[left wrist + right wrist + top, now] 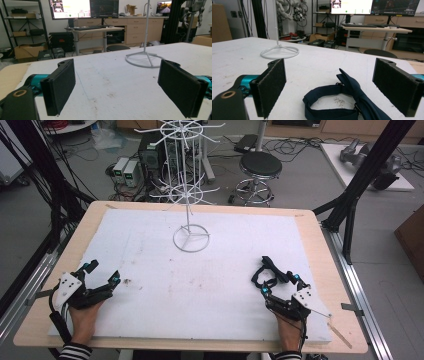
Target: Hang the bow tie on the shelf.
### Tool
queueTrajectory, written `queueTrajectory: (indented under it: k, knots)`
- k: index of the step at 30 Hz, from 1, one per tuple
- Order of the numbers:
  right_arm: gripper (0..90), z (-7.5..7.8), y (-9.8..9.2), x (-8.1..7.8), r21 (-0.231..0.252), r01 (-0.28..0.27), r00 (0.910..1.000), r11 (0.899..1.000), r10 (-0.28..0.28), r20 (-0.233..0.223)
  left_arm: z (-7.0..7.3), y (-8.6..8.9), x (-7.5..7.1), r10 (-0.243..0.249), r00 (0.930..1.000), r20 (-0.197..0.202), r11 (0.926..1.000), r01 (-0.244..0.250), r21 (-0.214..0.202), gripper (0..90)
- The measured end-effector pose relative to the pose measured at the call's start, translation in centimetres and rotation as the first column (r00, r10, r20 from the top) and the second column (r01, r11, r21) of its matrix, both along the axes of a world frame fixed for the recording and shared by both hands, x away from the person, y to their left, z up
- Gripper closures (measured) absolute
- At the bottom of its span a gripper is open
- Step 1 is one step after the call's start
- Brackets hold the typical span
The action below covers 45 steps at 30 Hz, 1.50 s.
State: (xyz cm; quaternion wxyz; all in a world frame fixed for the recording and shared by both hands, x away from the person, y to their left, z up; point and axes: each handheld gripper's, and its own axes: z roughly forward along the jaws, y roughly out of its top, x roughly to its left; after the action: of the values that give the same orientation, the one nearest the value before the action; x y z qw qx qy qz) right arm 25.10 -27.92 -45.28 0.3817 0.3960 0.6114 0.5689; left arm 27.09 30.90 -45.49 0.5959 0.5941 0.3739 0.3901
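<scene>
The dark blue bow tie (342,105) lies flat on the white worktop (200,270), near its right front part, with its strap curled into a loop. The right tool (280,287) rests just behind it, jaws spread wide on both sides of it, not touching. The left tool (103,272) rests well apart at the left, also spread and holding nothing. A white wire stand (191,237) stands farther back.

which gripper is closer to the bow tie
Right. The right gripper is open right at the bow tie, which lies between its jaws. The left gripper sits far across the table, also open.
</scene>
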Motion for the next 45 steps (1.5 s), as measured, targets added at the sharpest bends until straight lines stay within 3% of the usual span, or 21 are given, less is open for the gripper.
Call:
queueTrajectory:
  k: [6,10,17,22,23,25,26,30,31,34,35,36,38,41,42,43,44,45]
  knots:
    - [10.7,0.3,-0.1,0.2,-0.018,0.000,0.9993,1.000,-0.001,-0.038,0.0,0.0,0.0,0.001,1.0000,0.001,1.0000,-0.001,0.001,14.9]
    - [10.7,0.8,-0.5,0.3,-0.025,0.005,0.9993,1.000,-0.006,-0.038,0.0,0.0,0.0,0.001,1.0000,0.001,1.0000,-0.001,0.002,14.9]
    - [10.8,2.7,-1.9,0.8,-0.052,0.008,0.9970,0.999,-0.012,-0.076,0.0,0.0,0.0,0.005,1.0000,0.001,1.0000,-0.005,0.000,14.9]
    - [11.0,3.8,-2.6,1.4,-0.082,-0.007,0.9906,0.997,-0.004,-0.136,0.0,0.0,0.0,0.006,1.0000,0.001,1.0000,-0.006,0.001,14.9]
    - [15.6,4.1,-2.7,1.7,-0.096,-0.028,0.9871,0.995,0.012,-0.160,0.0,-0.1,0.0,0.005,1.0000,0.003,1.0000,-0.005,0.002,14.9]
    - [15.6,4.3,-2.8,1.8,-0.111,-0.047,0.9845,0.993,0.027,-0.173,0.0,-0.1,0.0,0.006,1.0000,0.003,1.0000,-0.006,0.002,14.9]
    - [15.6,4.5,-2.8,2.1,-0.137,-0.056,0.9800,0.989,0.028,-0.197,0.0,-0.1,0.0,0.005,1.0000,0.003,1.0000,-0.005,0.003,14.9]
    - [15.6,4.6,-3.0,2.5,-0.145,-0.068,0.9693,0.987,0.031,-0.244,0.0,-0.1,0.0,0.005,1.0000,0.002,1.0000,-0.005,0.003,14.9]
    - [15.8,4.6,-3.2,2.7,-0.160,-0.061,0.9619,0.985,0.015,-0.273,0.0,0.0,0.0,0.006,1.0000,0.002,1.0000,-0.006,0.003,14.9]
    - [17.0,4.7,-3.6,3.1,-0.196,-0.051,0.9510,0.979,-0.012,-0.309,0.0,-0.1,0.0,0.006,1.0000,0.003,1.0000,-0.006,0.001,14.9]
    - [17.0,4.7,-3.6,3.1,-0.196,-0.051,0.9510,0.979,-0.012,-0.309,0.0,-0.1,0.0,0.005,1.0000,0.003,1.0000,-0.005,0.002,14.9]
    - [17.4,4.7,-3.8,3.4,-0.211,-0.065,0.9419,0.975,-0.010,-0.336,0.0,-0.1,0.0,0.006,1.0000,0.002,1.0000,-0.006,0.003,14.9]
    - [19.6,4.8,-4.0,3.7,-0.205,-0.090,0.9301,0.975,0.008,-0.367,0.0,-0.1,0.0,0.006,1.0000,0.002,1.0000,-0.006,0.004,14.9]
    - [22.3,4.8,-4.1,4.0,-0.237,-0.115,0.9130,0.965,0.009,-0.408,0.0,-0.1,0.0,0.006,1.0000,0.002,1.0000,-0.006,0.004,14.9]
    - [22.3,4.8,-4.1,4.0,-0.237,-0.115,0.9130,0.965,0.009,-0.408,0.0,-0.1,0.0,0.006,1.0000,0.002,1.0000,-0.006,0.004,14.9]
    - [24.7,4.7,-4.1,4.1,-0.269,-0.131,0.9043,0.954,0.004,-0.427,0.0,-0.1,0.0,0.007,1.0000,0.002,1.0000,-0.007,0.004,14.9]
    - [24.7,4.7,-4.1,4.1,-0.269,-0.131,0.9043,0.954,0.004,-0.427,0.0,-0.1,0.0,0.007,1.0000,0.002,1.0000,-0.007,0.004,14.9]
    - [26.9,4.5,-4.0,4.3,-0.293,-0.141,0.8926,0.946,-0.007,-0.451,0.0,-0.1,0.0,0.007,1.0000,0.001,1.0000,-0.007,0.005,14.9]
